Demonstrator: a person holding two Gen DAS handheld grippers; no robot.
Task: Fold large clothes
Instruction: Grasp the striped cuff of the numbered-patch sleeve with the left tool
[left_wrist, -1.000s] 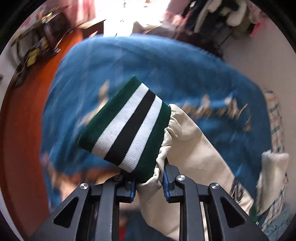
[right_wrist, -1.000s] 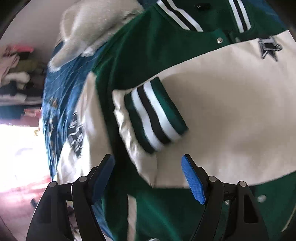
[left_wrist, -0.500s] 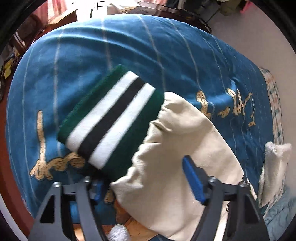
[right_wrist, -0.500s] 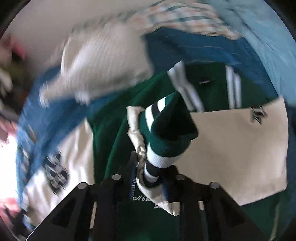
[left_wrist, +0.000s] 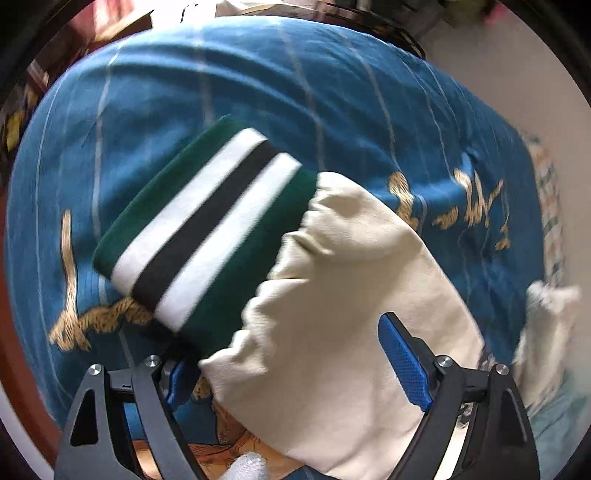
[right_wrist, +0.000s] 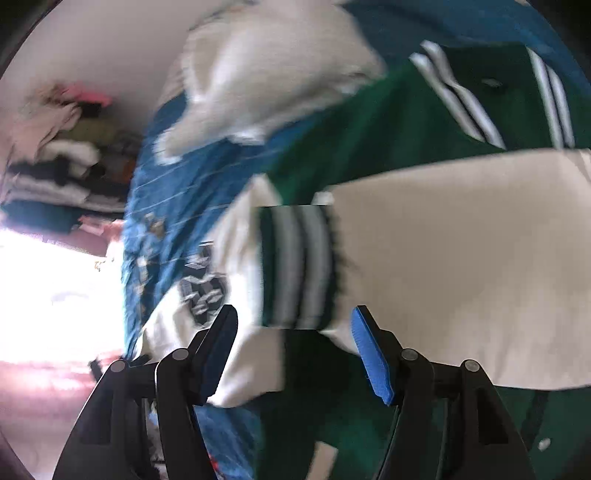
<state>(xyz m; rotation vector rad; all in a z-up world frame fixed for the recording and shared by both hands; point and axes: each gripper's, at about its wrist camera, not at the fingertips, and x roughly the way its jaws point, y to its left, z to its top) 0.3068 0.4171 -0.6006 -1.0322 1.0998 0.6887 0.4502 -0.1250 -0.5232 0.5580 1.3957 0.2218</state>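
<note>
The left gripper (left_wrist: 295, 369) stands wide apart, gripping nothing, low over the cream sleeve (left_wrist: 343, 332); its striped cuff (left_wrist: 199, 229) lies beyond on the blue bedspread (left_wrist: 258, 92). The right gripper (right_wrist: 295, 350) is likewise spread and holds nothing, angled down over the green jacket (right_wrist: 351, 125), whose other cuff (right_wrist: 295, 266) lies folded across the body.

A: What does the left black two-finger claw (left_wrist: 291, 365) look like?
B: Angular black arms with triangular cut-outs, silver round screws at the joints, and textured blue pads (left_wrist: 404, 363) on the inner faces.
A: And the right black two-finger claw (right_wrist: 297, 352)?
B: Same build: black frame, silver screws, blue pads (right_wrist: 371, 356).
</note>
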